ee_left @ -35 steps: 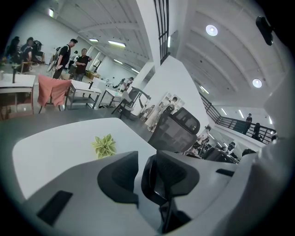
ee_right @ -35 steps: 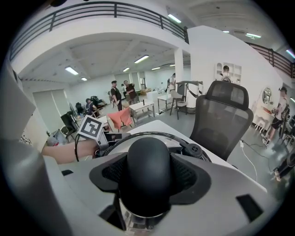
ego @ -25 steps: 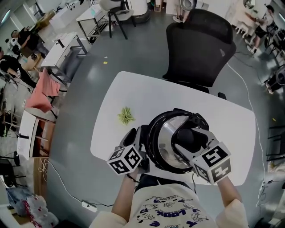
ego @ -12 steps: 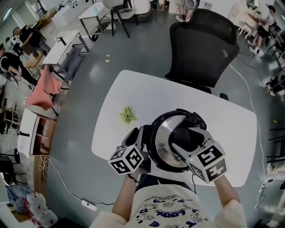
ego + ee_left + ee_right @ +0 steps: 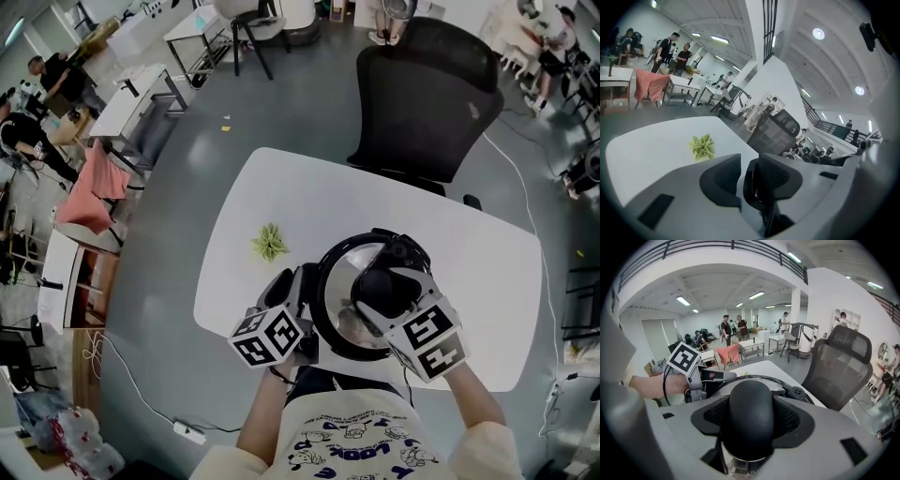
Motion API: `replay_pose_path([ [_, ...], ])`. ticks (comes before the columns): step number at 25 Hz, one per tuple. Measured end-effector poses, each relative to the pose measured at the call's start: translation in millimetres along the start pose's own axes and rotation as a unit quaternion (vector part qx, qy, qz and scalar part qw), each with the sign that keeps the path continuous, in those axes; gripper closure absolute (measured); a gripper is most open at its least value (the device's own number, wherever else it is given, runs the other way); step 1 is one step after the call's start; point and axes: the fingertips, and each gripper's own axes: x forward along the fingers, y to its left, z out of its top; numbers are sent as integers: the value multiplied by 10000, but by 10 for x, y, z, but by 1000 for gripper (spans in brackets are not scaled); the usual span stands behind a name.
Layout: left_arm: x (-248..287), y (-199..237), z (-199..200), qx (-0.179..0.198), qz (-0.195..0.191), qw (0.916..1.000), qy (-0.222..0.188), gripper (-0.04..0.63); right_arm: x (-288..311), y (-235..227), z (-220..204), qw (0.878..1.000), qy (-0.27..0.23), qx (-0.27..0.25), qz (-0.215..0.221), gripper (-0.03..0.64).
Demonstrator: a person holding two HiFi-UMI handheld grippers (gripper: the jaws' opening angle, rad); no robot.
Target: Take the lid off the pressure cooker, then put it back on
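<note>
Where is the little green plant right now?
In the head view the plant lies on the white table, left of the cooker and just beyond the left gripper, touching neither.

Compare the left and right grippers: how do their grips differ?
The left gripper clamps the thin side handle, jaws narrow; the right gripper clamps the fat round knob on the lid, jaws wide. The left sits beside the lid, the right above it. Both are closed on black parts.
</note>
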Motion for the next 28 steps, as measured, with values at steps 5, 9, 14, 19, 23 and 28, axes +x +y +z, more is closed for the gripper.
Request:
replay_pose_path([
  [5, 16, -9, 5, -1, -22, 10000, 8, 466, 10, 25, -21, 10000, -43, -14, 18, 322],
  [9, 27, -12, 0, -8, -31, 10000, 18, 468, 7, 24, -18, 9998, -174, 13, 61, 322],
  [14, 53, -28, -4, -22, -37, 10000, 6, 471, 4, 6, -44, 9998, -133, -31, 156, 322],
  [19, 43, -32, -6, -31, -39, 10000, 3, 471, -6, 27, -13, 9990, -277, -135, 318, 322],
  [23, 22, -27, 10, -35, -39, 10000, 7, 471, -12, 55, 4, 9986, -299, -160, 396, 321],
  [28, 28, -27, -7, -62, -42, 10000, -8, 471, 10, 45, -37, 9992, -68, -161, 354, 322],
])
